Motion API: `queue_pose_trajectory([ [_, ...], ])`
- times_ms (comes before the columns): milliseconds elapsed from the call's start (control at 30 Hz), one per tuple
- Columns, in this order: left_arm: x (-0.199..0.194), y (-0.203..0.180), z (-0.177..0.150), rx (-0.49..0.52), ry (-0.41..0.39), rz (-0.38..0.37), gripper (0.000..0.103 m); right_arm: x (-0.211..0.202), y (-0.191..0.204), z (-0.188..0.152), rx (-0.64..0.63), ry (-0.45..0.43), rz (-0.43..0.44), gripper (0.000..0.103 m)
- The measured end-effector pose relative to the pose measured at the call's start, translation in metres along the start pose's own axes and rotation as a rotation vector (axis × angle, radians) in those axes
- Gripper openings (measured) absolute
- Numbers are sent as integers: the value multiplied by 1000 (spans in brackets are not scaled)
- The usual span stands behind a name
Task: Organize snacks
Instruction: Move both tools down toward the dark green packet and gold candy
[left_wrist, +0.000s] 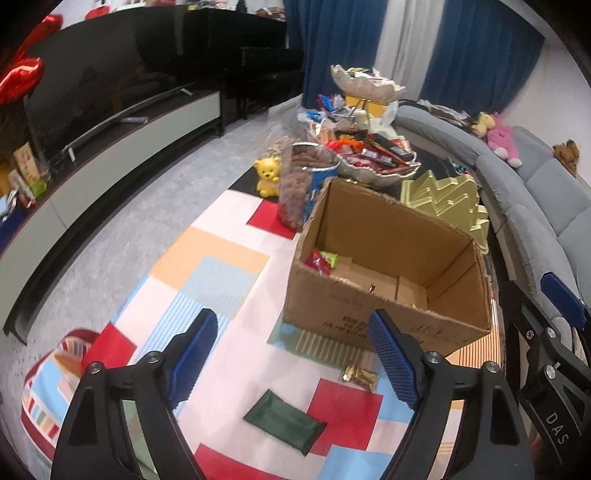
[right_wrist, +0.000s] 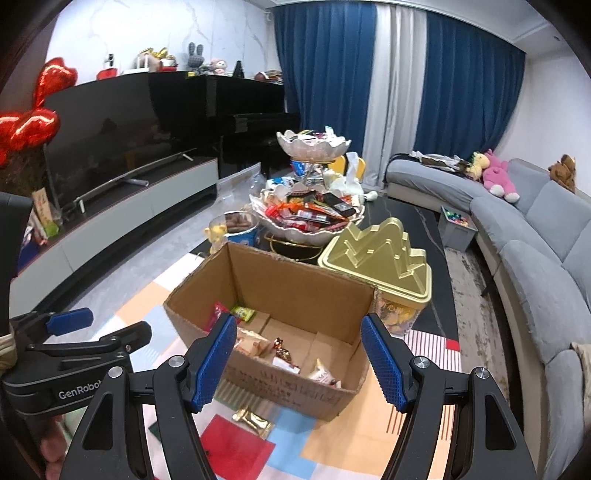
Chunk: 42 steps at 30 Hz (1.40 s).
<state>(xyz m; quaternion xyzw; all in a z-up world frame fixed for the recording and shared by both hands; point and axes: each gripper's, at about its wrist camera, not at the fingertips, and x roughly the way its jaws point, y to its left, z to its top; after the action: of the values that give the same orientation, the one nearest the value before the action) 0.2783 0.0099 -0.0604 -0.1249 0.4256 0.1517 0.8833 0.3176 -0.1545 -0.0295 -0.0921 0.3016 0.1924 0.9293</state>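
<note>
Box: you are looking at an open brown cardboard box (right_wrist: 284, 291) sitting upright on the patchwork mat.
Inside box: several wrapped snacks (right_wrist: 284, 352) are lying loose.
Gold packet (left_wrist: 360, 374): lying just before the box.
Green packet (left_wrist: 284, 421): lying flat, nearer you.

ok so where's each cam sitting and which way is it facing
Left wrist: on the left gripper, angled down at the mat, the green packet and the box; its own open fingers show, with the right gripper at the right edge.
Right wrist: on the right gripper, facing the box and snack bowls; open fingers and the left gripper show.
Shared: box, gold wrapper, gold lid, sofa.
</note>
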Motion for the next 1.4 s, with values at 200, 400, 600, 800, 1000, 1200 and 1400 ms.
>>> queue_pose_trajectory([
  [200,5,6,-21,-37,38,28,86,2,7,-12,-39,14,26,71],
  [400,16,15,-42,-86,95,53,87,6,16,-29,-92,41,40,71],
  [600,25,24,-57,-168,152,77,88,17,26,-47,-156,73,66,71],
  [800,36,27,-73,-226,211,104,88,27,32,-63,-206,103,103,71],
  [1000,51,28,-88,-271,276,130,88,41,31,-77,-238,143,142,70],
  [1200,63,28,-100,-328,296,164,88,58,31,-92,-266,190,213,70],
  [1400,78,28,-108,-391,319,186,89,78,32,-101,-330,225,272,68],
])
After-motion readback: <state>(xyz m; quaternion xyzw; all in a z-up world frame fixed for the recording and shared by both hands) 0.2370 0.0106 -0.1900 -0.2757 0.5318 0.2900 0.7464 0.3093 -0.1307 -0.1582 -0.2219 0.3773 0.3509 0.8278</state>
